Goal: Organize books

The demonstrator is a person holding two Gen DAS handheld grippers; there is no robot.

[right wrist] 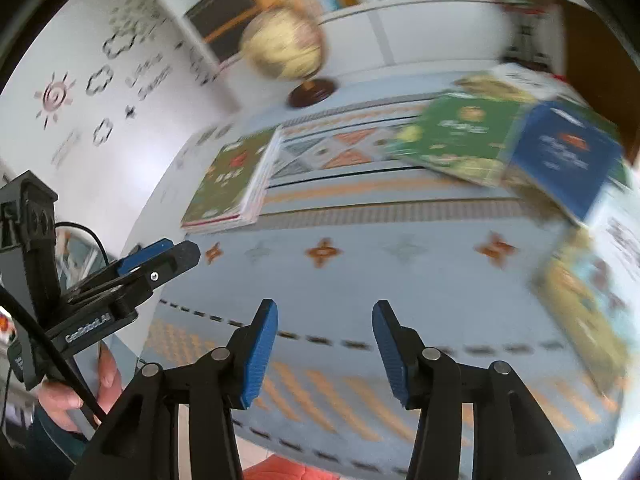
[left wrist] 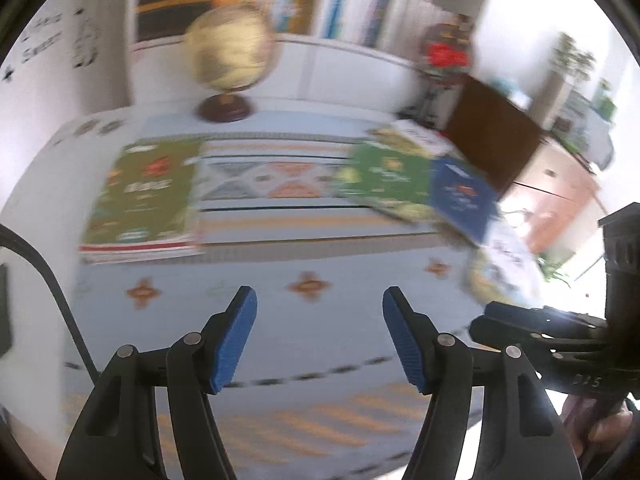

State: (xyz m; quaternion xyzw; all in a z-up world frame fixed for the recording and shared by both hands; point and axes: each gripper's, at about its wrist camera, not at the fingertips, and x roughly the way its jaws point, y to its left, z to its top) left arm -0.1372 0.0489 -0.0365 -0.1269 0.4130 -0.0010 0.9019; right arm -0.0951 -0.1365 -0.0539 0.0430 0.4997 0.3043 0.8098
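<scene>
Patterned tablecloth (left wrist: 280, 280); flat glossy books (left wrist: 144, 196); round globe (left wrist: 230, 50).

A globe (left wrist: 228, 46) on a dark wooden base stands at the far edge of the patterned tablecloth (left wrist: 280, 280). A red-flowered ornament (left wrist: 446, 54) stands toward the far right corner. A doodled whiteboard (right wrist: 104, 80) stands left.

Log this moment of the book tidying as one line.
left gripper open, empty | right gripper open, empty | green stack left | loose books right | globe behind
</scene>
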